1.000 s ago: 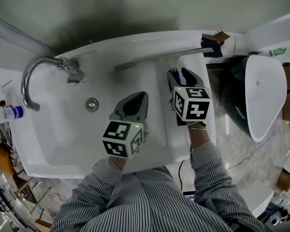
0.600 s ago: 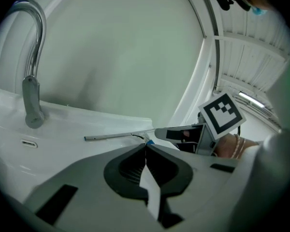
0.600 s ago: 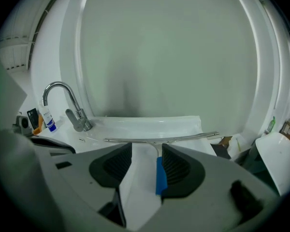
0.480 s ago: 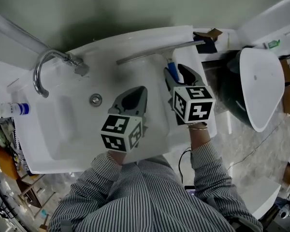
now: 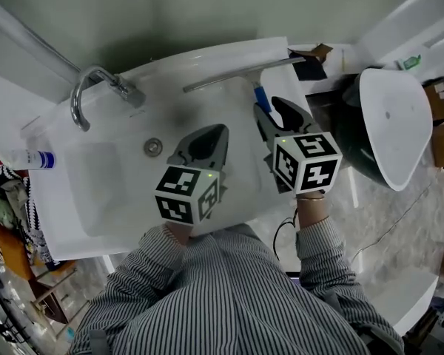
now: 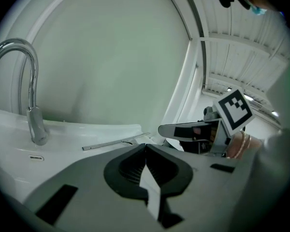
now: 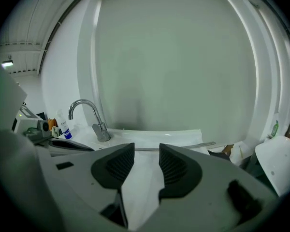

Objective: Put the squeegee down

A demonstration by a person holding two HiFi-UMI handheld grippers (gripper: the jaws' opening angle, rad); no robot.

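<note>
the long squeegee (image 5: 237, 75) with a thin metal blade and a blue handle lies across the back rim of the white ceramic sink (image 5: 96, 220) in the head view. its blade runs along the wall side and its handle points back toward me. my right gripper (image 5: 272, 108) hangs just short of that handle, clear of it, and my left gripper (image 5: 207, 133) is over the basin, well apart from the squeegee.

in the left gripper view my left gripper (image 6: 146, 151) has its jaws pressed together with nothing in them. the squeegee (image 6: 116, 143) shows beyond as a flat strip on the rim, right of the curved chrome faucet (image 6: 31, 105).

in the right gripper view my right gripper (image 7: 146, 161) has its jaws apart. they have just been closing a little, with only bare sink between them. the squeegee (image 7: 183, 146) rests ahead on the rim.

i judge it already set down. it looks light and stiff, its blade narrow and likely to slide on glazed ceramic. if i took it again, the blue handle is where i'd grip, since the blade would twist out of the pads.
</note>
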